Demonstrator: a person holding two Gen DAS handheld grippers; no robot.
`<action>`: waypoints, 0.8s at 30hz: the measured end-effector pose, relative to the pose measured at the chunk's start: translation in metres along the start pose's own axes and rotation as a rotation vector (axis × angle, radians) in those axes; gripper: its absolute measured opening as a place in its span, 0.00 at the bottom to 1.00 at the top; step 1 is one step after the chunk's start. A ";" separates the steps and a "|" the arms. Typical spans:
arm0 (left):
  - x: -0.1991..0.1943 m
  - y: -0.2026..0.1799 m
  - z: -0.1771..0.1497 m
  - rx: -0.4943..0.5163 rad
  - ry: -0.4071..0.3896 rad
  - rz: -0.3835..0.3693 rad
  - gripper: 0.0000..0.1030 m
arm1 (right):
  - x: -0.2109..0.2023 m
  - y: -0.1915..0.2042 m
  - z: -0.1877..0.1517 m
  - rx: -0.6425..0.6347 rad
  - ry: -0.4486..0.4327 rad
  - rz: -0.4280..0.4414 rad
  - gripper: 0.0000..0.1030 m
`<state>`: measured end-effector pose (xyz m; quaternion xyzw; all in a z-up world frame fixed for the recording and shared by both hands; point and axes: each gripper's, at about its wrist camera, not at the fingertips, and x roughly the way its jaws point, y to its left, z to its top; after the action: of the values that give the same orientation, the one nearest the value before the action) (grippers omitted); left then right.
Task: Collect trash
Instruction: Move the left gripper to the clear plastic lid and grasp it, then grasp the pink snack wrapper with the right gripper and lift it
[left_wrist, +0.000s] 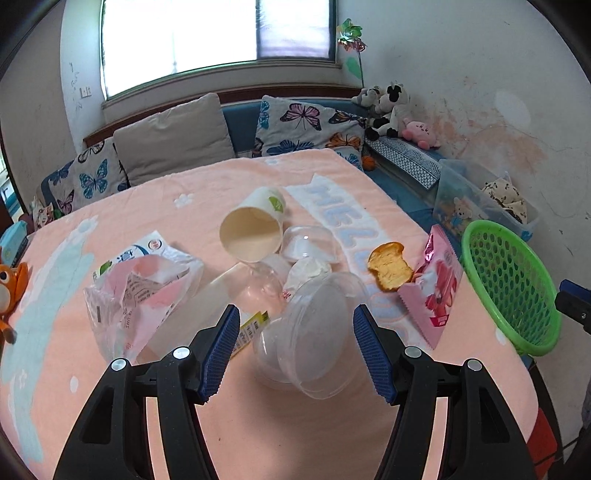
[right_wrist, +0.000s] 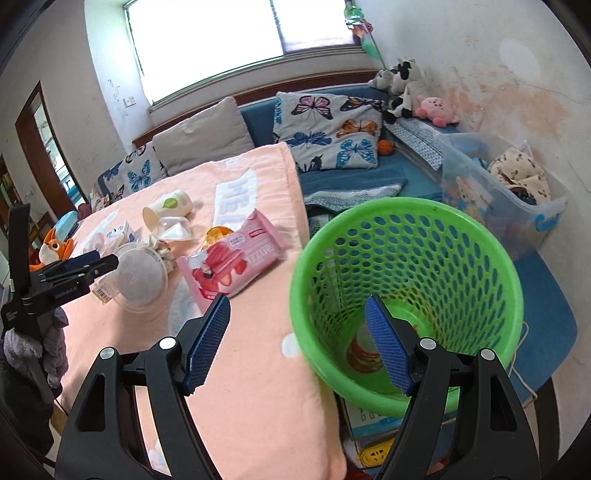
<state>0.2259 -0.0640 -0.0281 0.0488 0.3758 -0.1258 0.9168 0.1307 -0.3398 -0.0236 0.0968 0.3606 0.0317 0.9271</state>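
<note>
left gripper (left_wrist: 291, 354): jaws apart, lower centre, nothing pressed
clear plastic container (left_wrist: 314, 339): tipped over, between the fingers
paper cup (left_wrist: 255, 229): on its side, centre
pink wrapper (left_wrist: 437, 291): right of centre
green basket (left_wrist: 513, 288): right edge

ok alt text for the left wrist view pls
The open left gripper hovers over a clear plastic tub lying among trash on a pink blanket: a tipped paper cup, wrappers, a bread piece. A green basket stands right.

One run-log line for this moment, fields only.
left tongs: open, clear plastic cup between them, unclamped | right tongs: open around green basket rim | paper cup, pink wrapper: on table
</note>
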 end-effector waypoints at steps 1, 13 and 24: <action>0.002 0.002 -0.001 -0.005 0.005 -0.007 0.60 | 0.002 0.003 0.000 -0.003 0.002 0.001 0.73; 0.019 0.011 -0.003 -0.019 0.043 -0.066 0.44 | 0.021 0.022 0.003 -0.009 0.031 0.022 0.73; 0.012 0.015 -0.009 -0.029 0.035 -0.113 0.13 | 0.041 0.037 0.010 0.017 0.061 0.060 0.73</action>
<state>0.2324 -0.0499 -0.0433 0.0163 0.3956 -0.1712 0.9022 0.1676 -0.2995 -0.0362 0.1145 0.3859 0.0594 0.9135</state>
